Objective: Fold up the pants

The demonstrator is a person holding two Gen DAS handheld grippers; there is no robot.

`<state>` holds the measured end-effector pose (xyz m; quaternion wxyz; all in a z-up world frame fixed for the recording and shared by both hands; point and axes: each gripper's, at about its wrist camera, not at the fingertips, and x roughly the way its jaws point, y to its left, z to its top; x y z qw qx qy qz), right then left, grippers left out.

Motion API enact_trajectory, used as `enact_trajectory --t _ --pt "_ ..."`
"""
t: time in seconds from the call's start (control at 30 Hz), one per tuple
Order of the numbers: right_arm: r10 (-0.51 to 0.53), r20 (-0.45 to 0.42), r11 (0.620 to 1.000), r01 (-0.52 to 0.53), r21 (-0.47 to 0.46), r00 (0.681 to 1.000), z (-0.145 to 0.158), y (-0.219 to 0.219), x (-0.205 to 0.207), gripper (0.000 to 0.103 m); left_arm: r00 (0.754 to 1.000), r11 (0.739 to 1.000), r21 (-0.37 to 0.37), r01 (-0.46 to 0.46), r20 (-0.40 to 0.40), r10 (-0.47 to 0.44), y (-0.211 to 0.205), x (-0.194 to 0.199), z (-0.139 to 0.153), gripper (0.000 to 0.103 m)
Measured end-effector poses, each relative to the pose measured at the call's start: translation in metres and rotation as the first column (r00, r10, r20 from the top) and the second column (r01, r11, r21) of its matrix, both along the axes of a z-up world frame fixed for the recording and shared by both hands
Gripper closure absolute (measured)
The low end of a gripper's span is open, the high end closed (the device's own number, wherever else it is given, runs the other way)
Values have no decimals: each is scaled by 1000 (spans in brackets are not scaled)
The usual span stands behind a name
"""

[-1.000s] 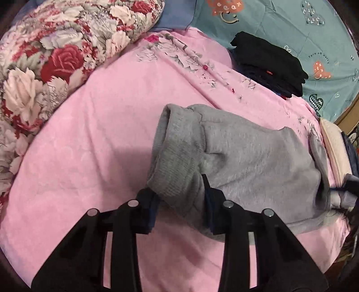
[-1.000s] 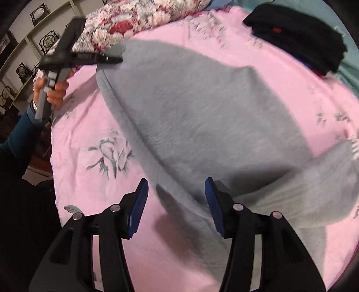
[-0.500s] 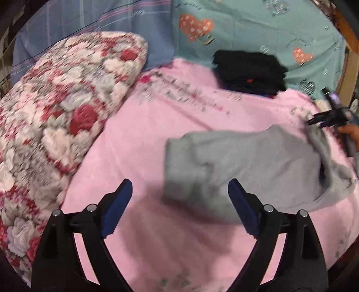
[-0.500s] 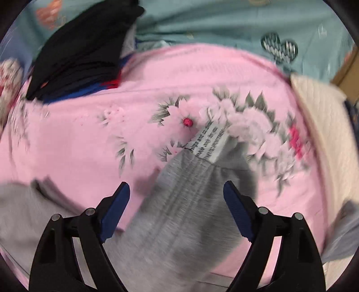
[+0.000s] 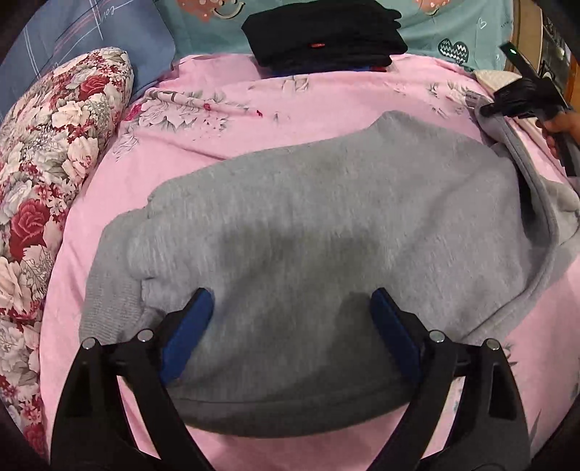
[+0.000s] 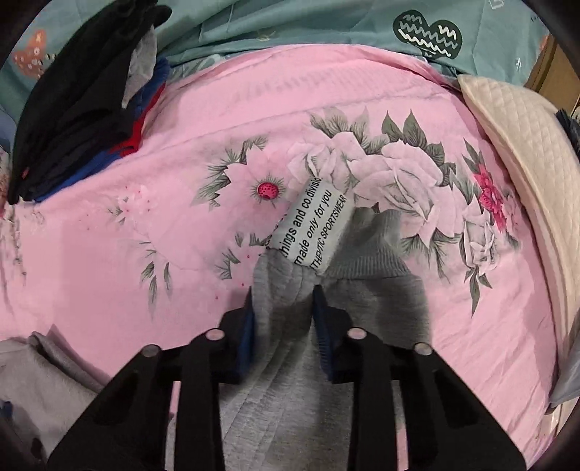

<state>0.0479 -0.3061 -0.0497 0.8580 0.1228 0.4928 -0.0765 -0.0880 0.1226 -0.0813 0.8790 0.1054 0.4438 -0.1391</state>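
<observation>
left wrist view, from left to right: a rose-print quilt [image 5: 43,174] lay bunched at the bed's edge, then the grey sweatpants [image 5: 326,224] lay folded across the pink floral bedspread [image 5: 253,94], under the left gripper [image 5: 290,308] with its blue pads spread wide. a stack of dark folded clothes [image 5: 322,32] sat beyond. at far right the right gripper [image 5: 522,98] pinched the pants' edge. right wrist view: the right gripper [image 6: 284,300] was clamped on the waistband beside its printed label [image 6: 311,224].
</observation>
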Motion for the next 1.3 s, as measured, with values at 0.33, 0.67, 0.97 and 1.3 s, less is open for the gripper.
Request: enact_trajectory --t 0.33,0.67,0.97,1.3 --pt "-185 450 861 -76 503 874 66 -98 -191 88 998 999 -30 21 -50 -23 17 0 5 12" --pt "-419 269 696 116 709 867 -36 -147 -327 74 996 1000 -7 5 -92 -6 16 12 5 12" --pt "-424 282 744 154 650 860 -37 -153 -308 53 995 998 33 -48 -82 50 12 14 4 12" --pt "-295 434 794 -34 607 851 11 -148 -336 85 990 996 41 -73 -122 78 27 19 12 24"
